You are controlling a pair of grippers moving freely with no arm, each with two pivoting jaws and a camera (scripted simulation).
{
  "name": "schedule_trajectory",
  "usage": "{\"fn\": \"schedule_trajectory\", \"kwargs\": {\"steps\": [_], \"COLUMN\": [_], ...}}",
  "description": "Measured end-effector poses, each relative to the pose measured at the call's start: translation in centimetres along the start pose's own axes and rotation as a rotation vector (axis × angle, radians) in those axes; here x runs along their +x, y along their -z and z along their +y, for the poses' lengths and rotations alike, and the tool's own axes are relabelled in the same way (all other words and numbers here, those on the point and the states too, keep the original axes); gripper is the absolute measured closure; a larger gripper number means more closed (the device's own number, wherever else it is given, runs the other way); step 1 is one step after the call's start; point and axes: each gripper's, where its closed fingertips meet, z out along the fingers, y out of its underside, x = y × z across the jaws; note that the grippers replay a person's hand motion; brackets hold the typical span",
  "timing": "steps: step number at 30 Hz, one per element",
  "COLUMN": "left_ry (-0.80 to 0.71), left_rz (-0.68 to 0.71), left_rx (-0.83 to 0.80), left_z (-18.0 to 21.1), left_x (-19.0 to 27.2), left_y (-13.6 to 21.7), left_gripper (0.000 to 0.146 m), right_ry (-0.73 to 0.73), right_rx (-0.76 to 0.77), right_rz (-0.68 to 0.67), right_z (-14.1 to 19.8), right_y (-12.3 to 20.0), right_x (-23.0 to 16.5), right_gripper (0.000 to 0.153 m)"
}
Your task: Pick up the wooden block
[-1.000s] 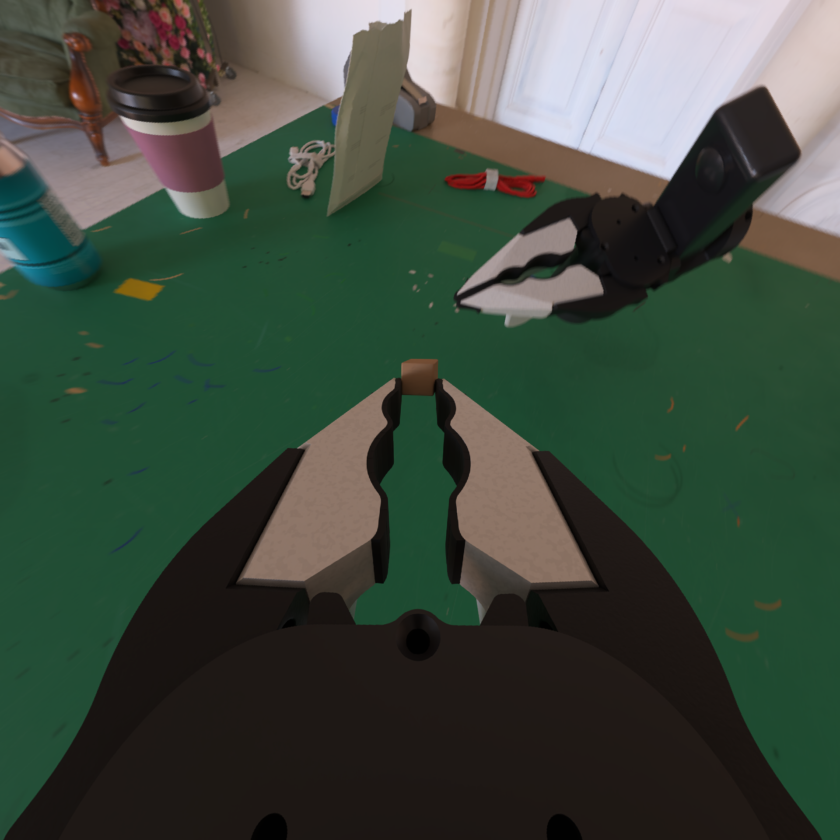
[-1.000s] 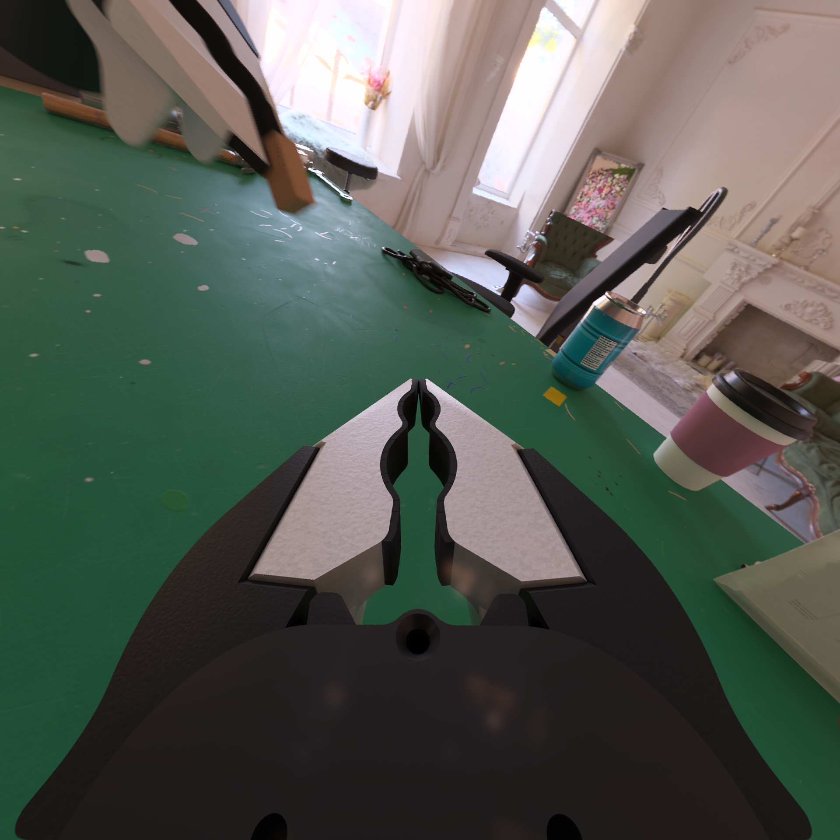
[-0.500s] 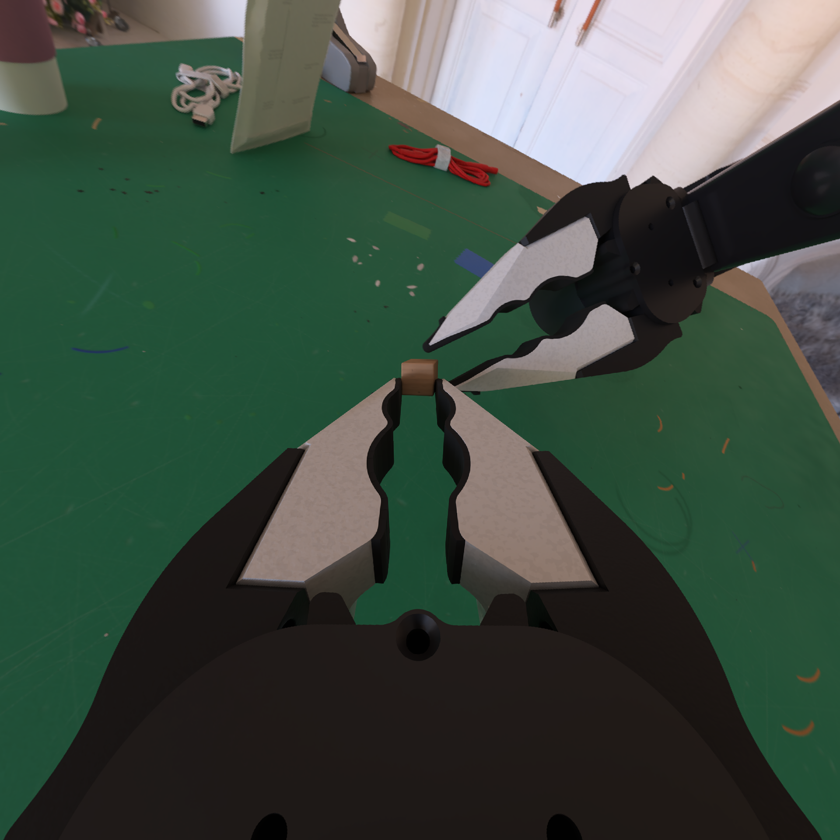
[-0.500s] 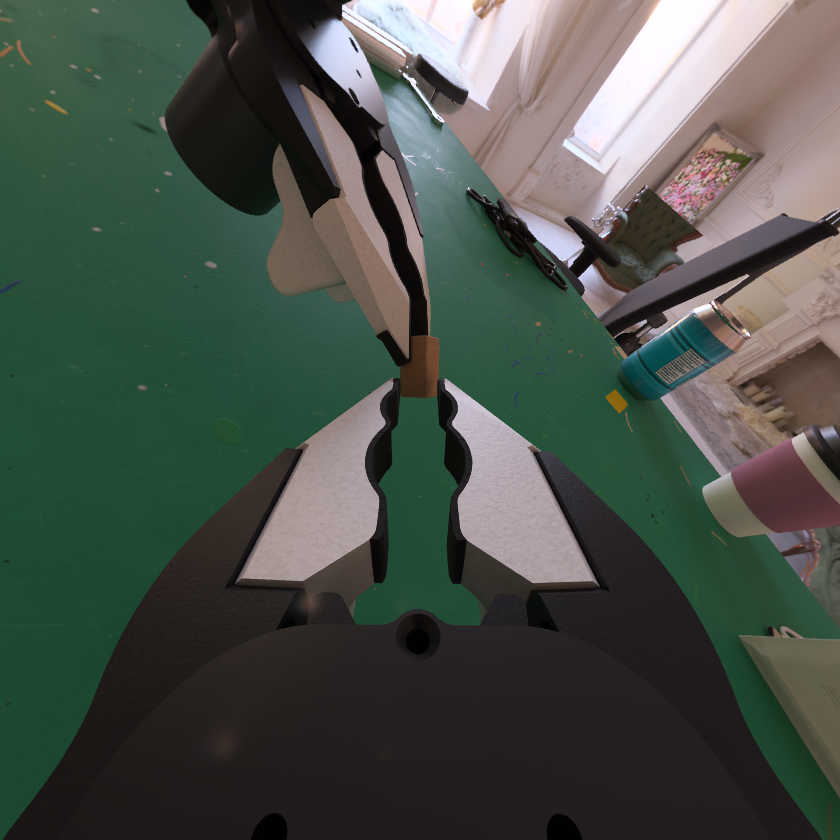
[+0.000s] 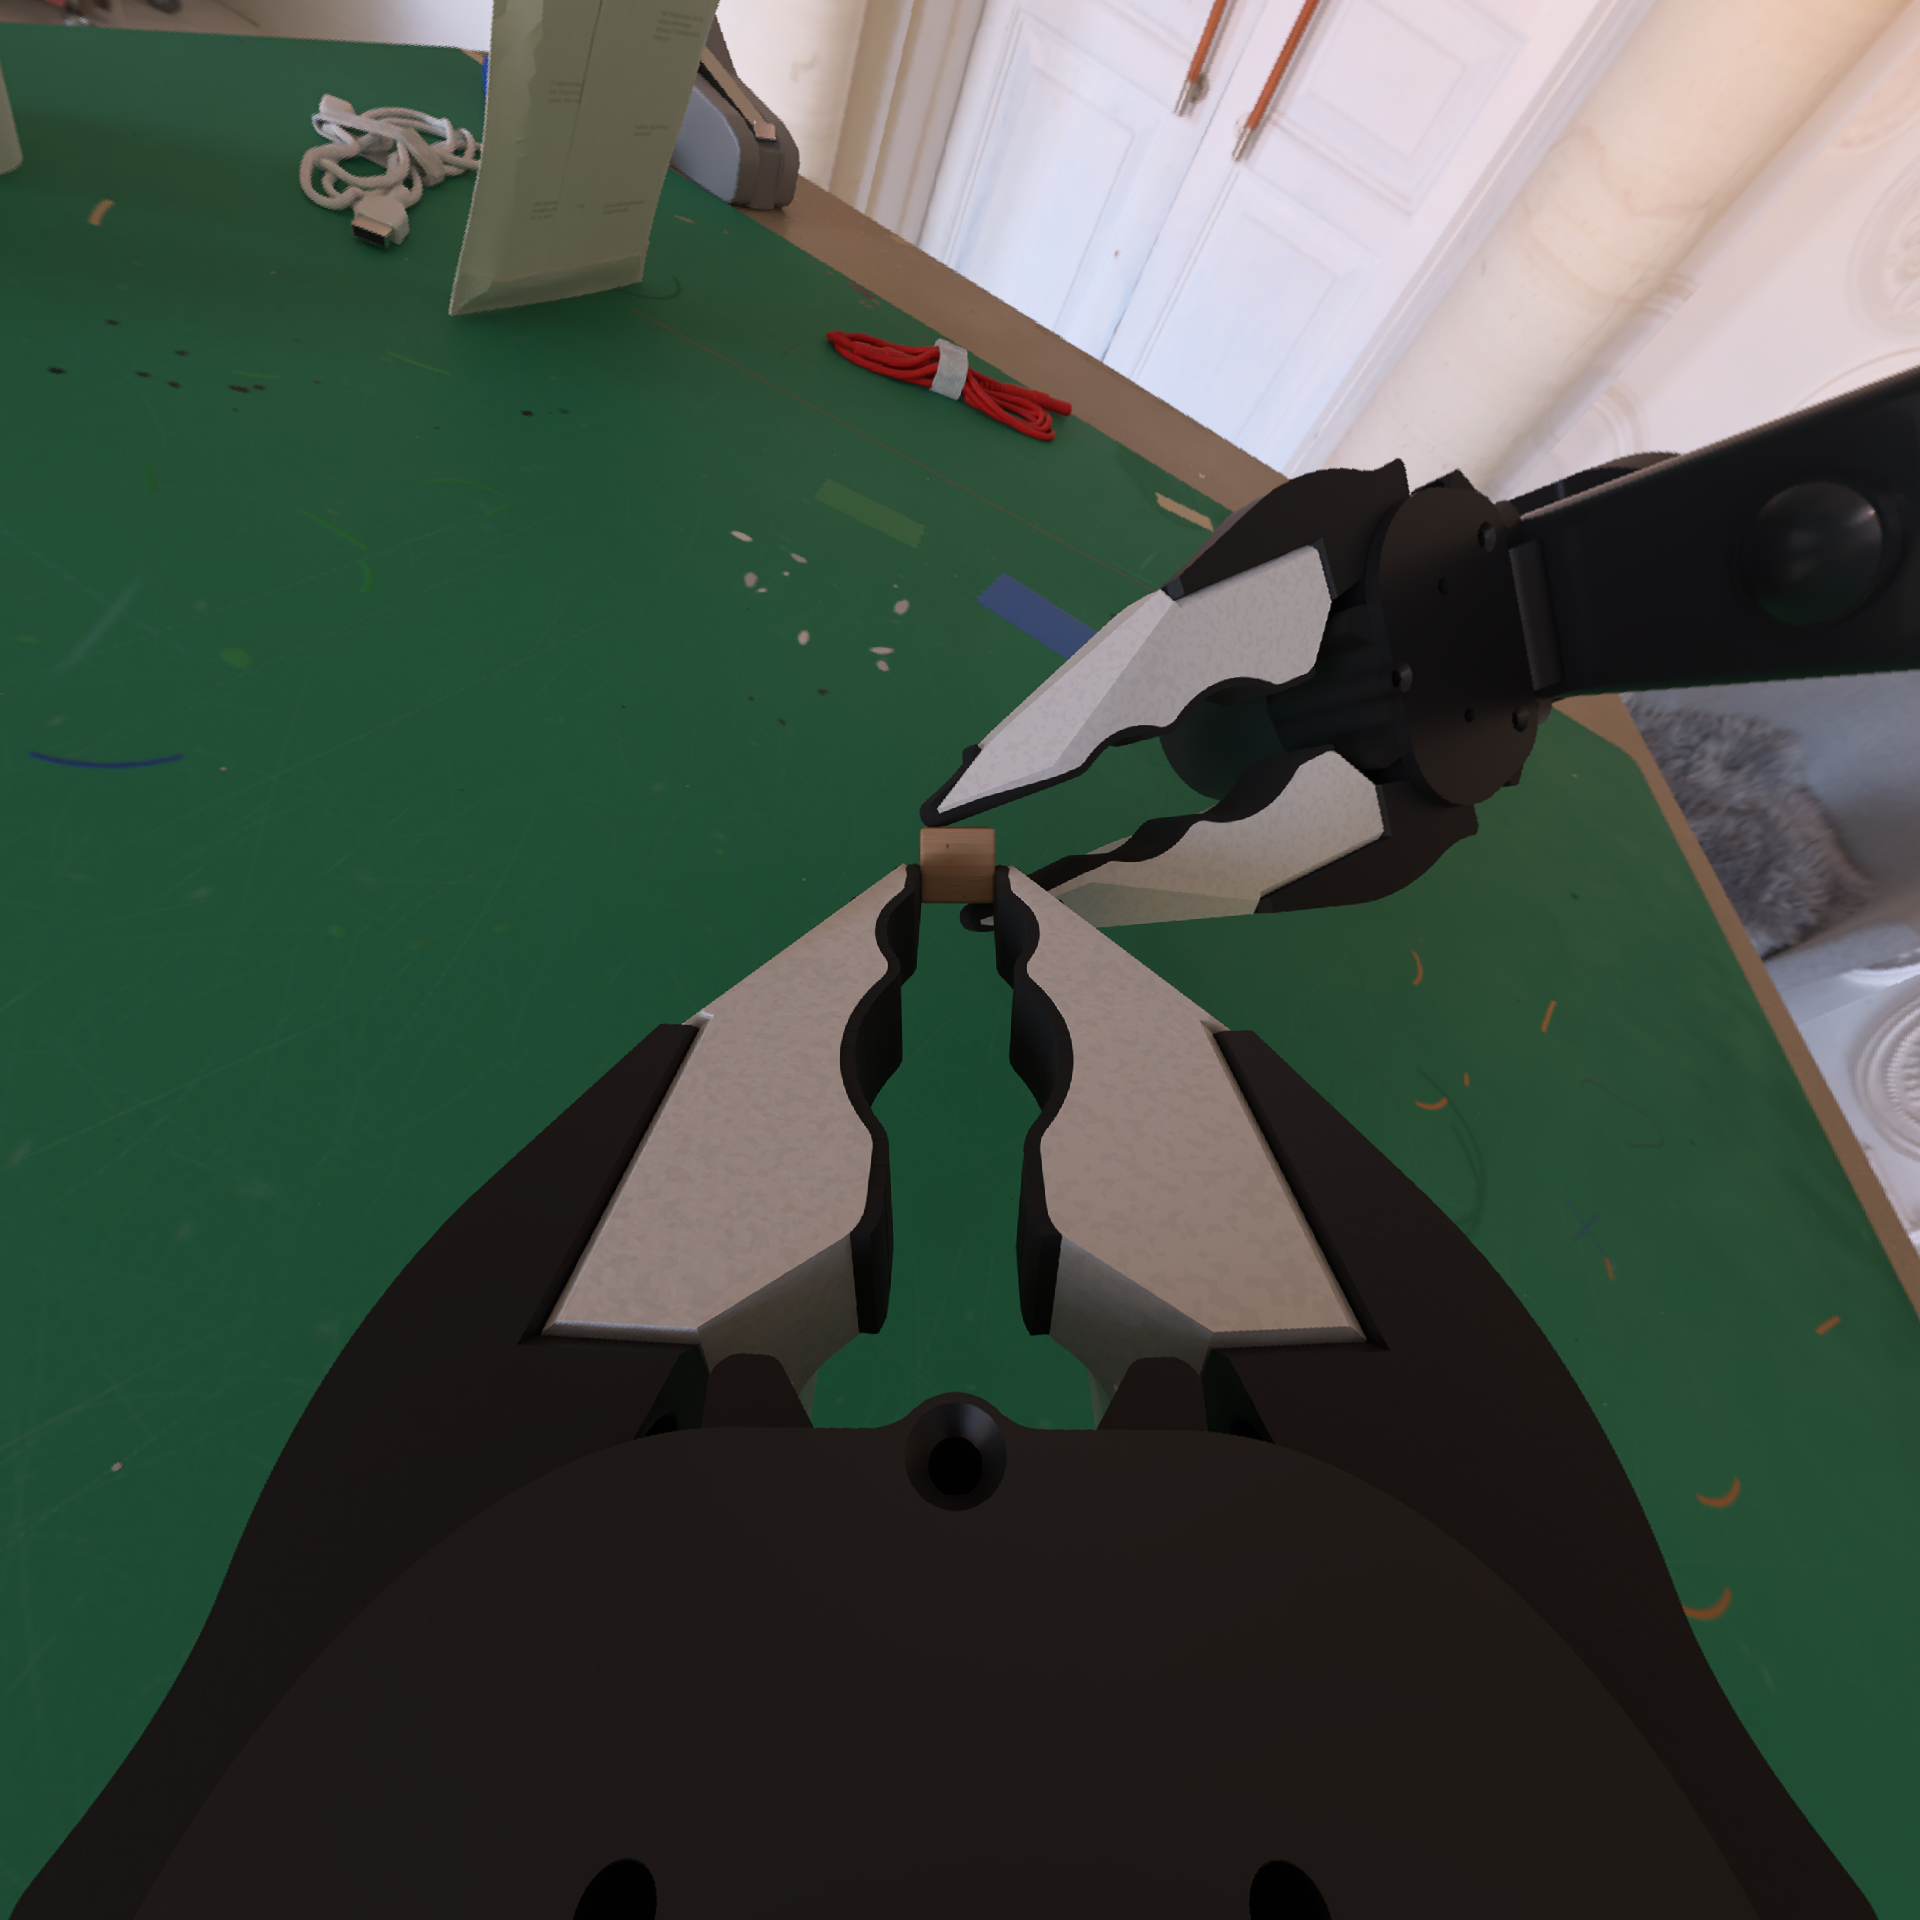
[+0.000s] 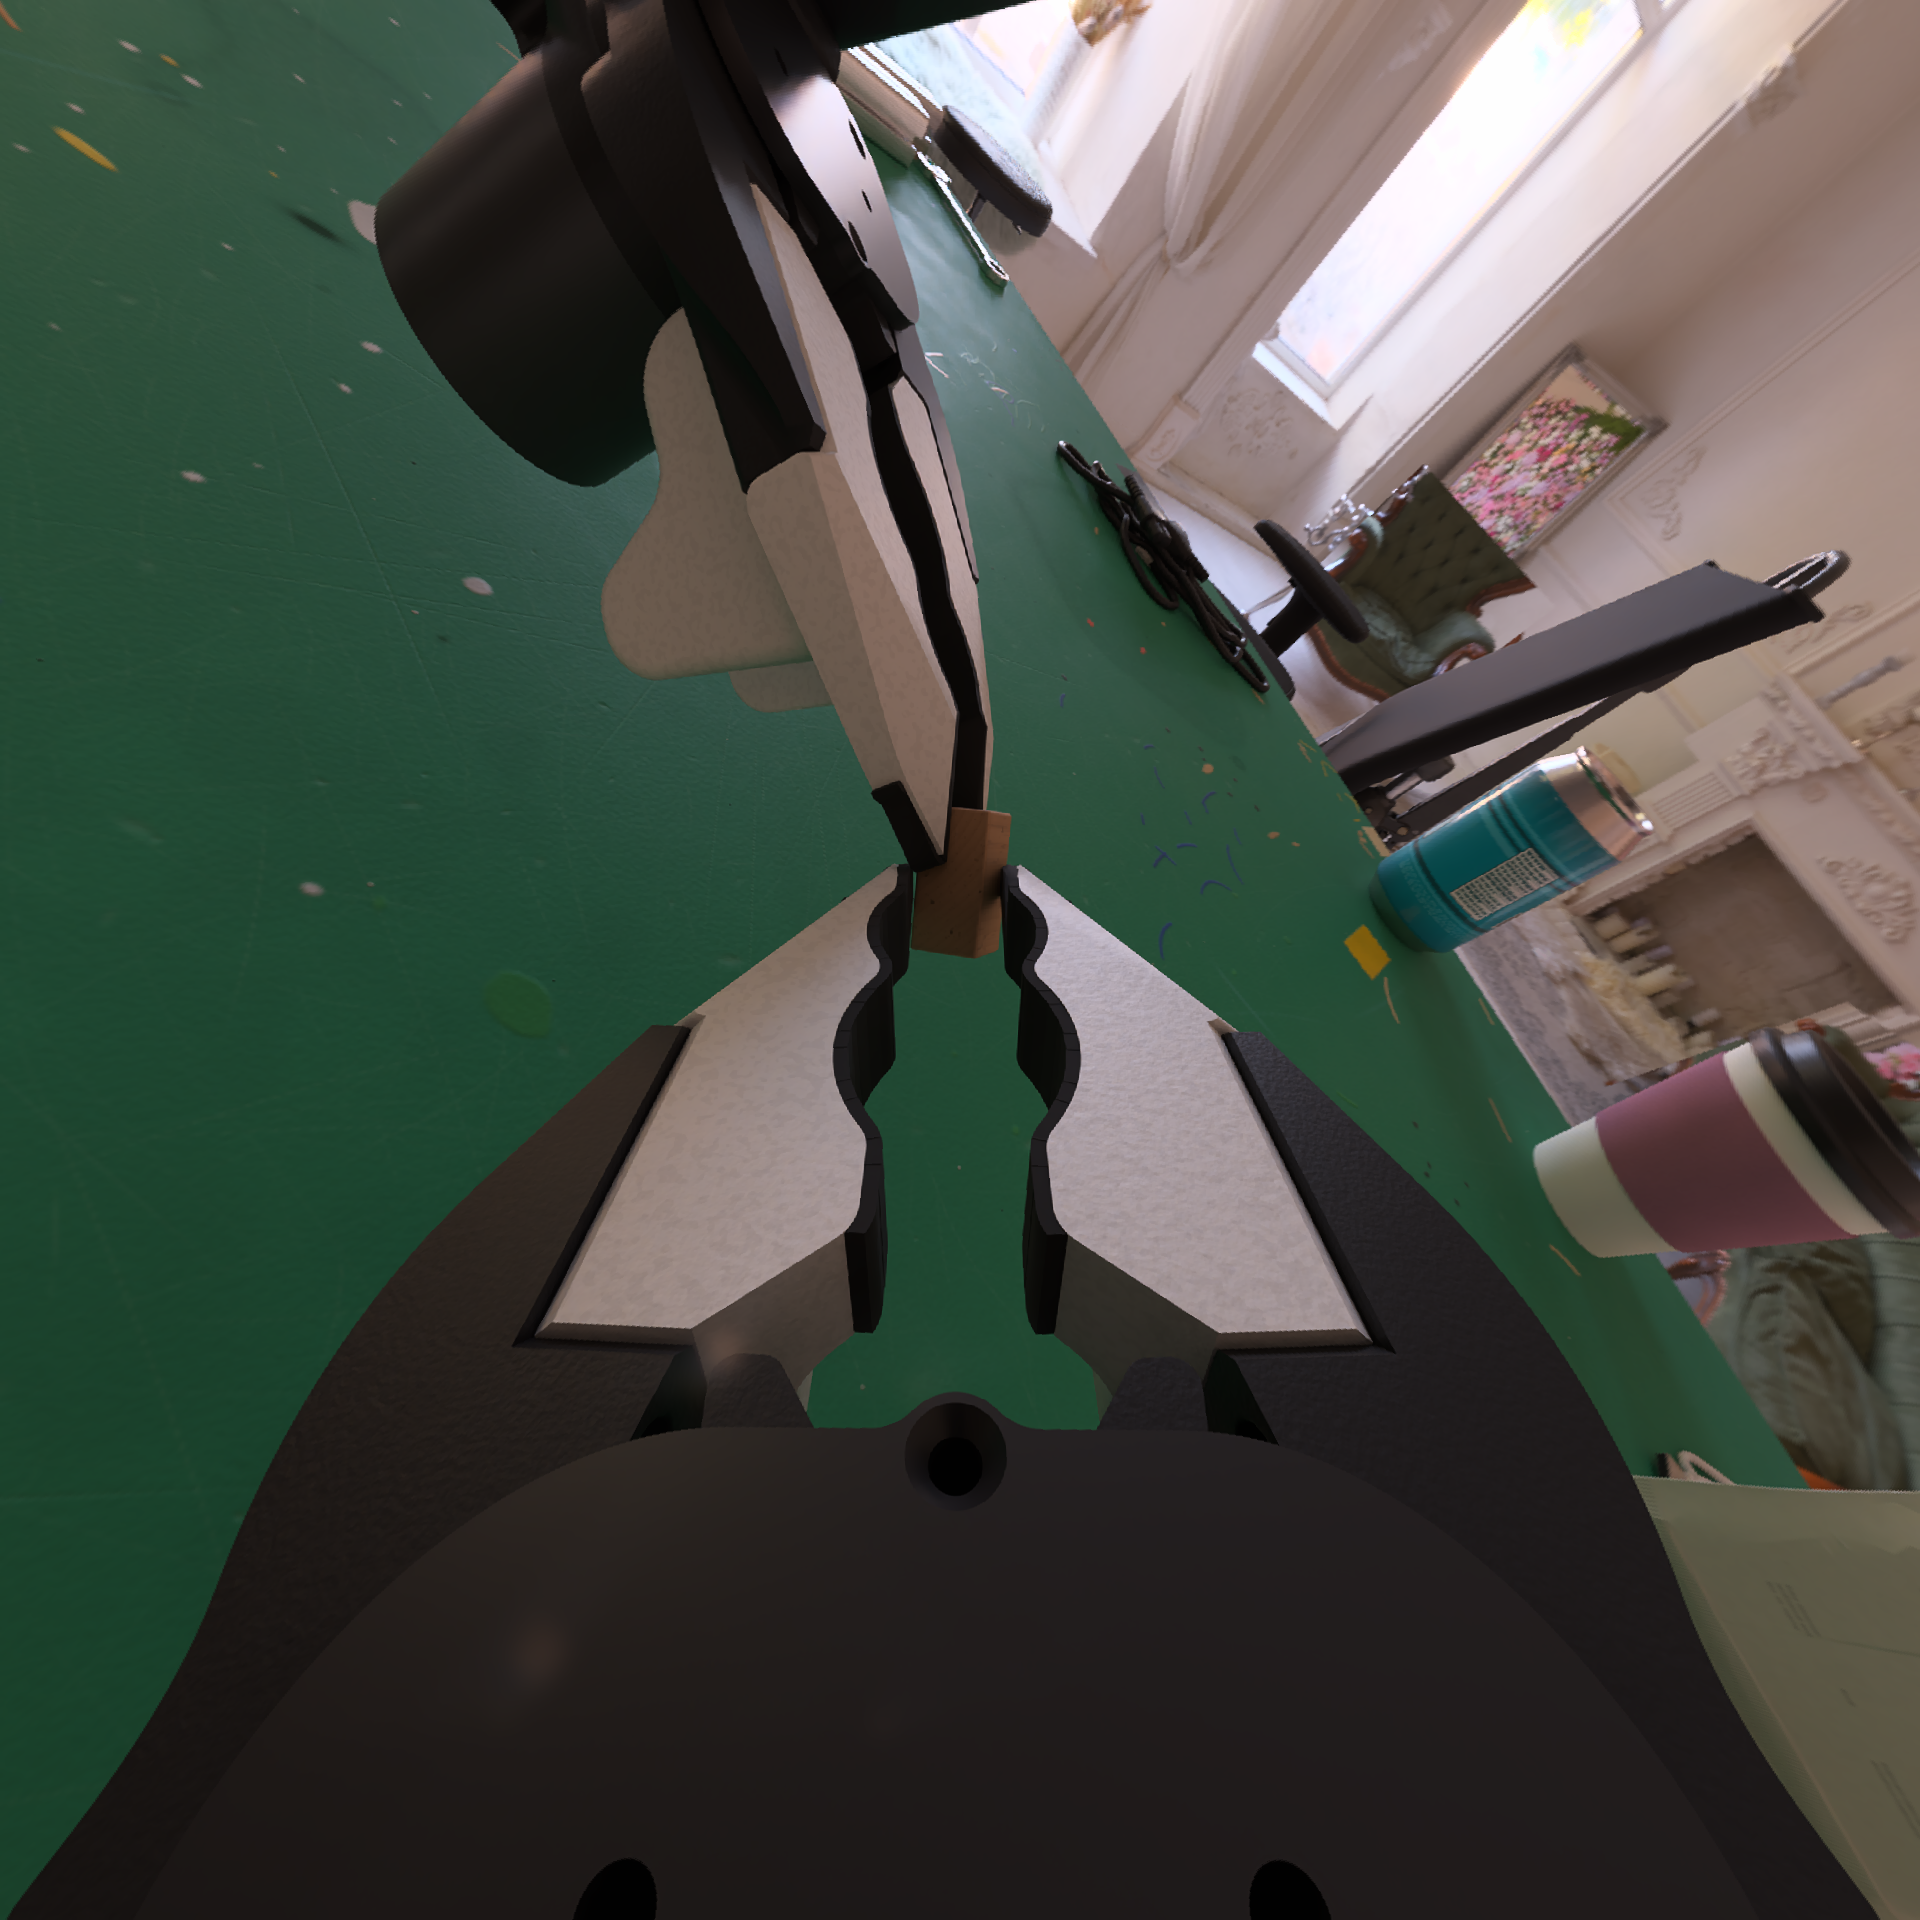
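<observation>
1. Wooden block (image 5: 957, 865) sits pinched between the tips of the left claw (image 5: 957, 888) in the left wrist view, up off the green worktop (image 5: 416, 727). The right claw (image 5: 987, 852) comes in from the side with its tips around the block too. I think a hand-over is the step now. A tall paper bag (image 5: 571, 156) stands far back; its small print is too tiny to read. A red cord (image 5: 951, 379) and a white cable (image 5: 384, 166) lie near it.

2. Brown block (image 6: 961, 883) shows in the right wrist view between the right claw's (image 6: 957, 894) tips, which are narrow and look closed on it. Next, I think, one claw must let go slowly so the block does not drop. A teal can (image 6: 1507, 862) has a label, but I cannot read it. A pink cup (image 6: 1725, 1153) has no words I can see.
</observation>
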Motion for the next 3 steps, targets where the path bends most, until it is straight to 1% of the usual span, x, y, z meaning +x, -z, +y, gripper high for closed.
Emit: {"fn": "schedule_trajectory", "kwargs": {"steps": [3], "left_ry": [-0.020], "left_rz": [-0.011], "left_rx": [-0.011], "left_z": [0.15], "left_x": [-0.08], "left_y": [0.01], "left_gripper": [0.133], "right_ry": [-0.025], "right_rx": [-0.001], "right_rz": [-0.024], "right_z": [0.12], "right_y": [-0.06], "right_x": [-0.14], "right_gripper": [0.136]}}
